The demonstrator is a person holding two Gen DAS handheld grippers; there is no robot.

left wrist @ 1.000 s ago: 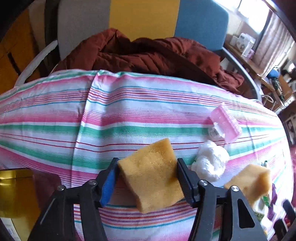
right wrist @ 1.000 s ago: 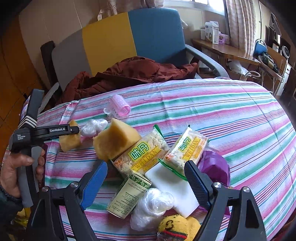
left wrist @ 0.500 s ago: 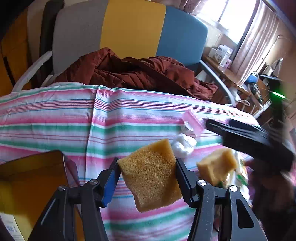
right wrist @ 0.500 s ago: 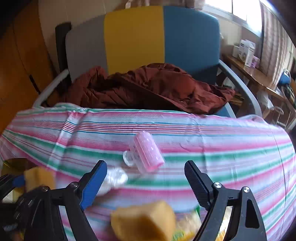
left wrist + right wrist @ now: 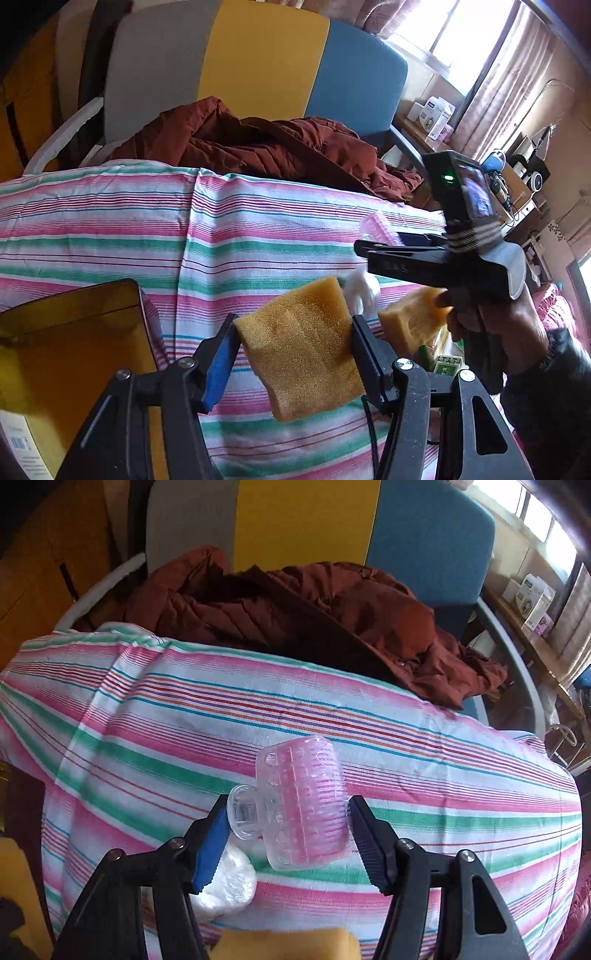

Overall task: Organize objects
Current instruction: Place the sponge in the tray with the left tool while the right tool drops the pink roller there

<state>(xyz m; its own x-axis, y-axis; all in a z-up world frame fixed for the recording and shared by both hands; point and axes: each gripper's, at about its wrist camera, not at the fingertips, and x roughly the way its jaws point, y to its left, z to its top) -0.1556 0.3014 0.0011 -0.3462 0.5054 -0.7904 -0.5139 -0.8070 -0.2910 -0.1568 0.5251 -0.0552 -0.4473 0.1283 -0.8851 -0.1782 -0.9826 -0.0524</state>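
Right gripper (image 5: 284, 834) straddles pink hair roller (image 5: 306, 808) on striped cloth (image 5: 147, 738); left gripper (image 5: 291, 347) carries sponge (image 5: 303, 347).
Roller sits dead centre between the spread right fingers, near touching, not yet squeezed, long axis pointing away from camera. Left fingers clamp the sponge, lifted above cloth, yellow box (image 5: 66, 350) to its left.

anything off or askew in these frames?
Nothing damaged or spilled. The sponge sits tilted in the left claw, held above the striped cloth. The right claw brackets the pink clip, which lies skewed on the cloth.
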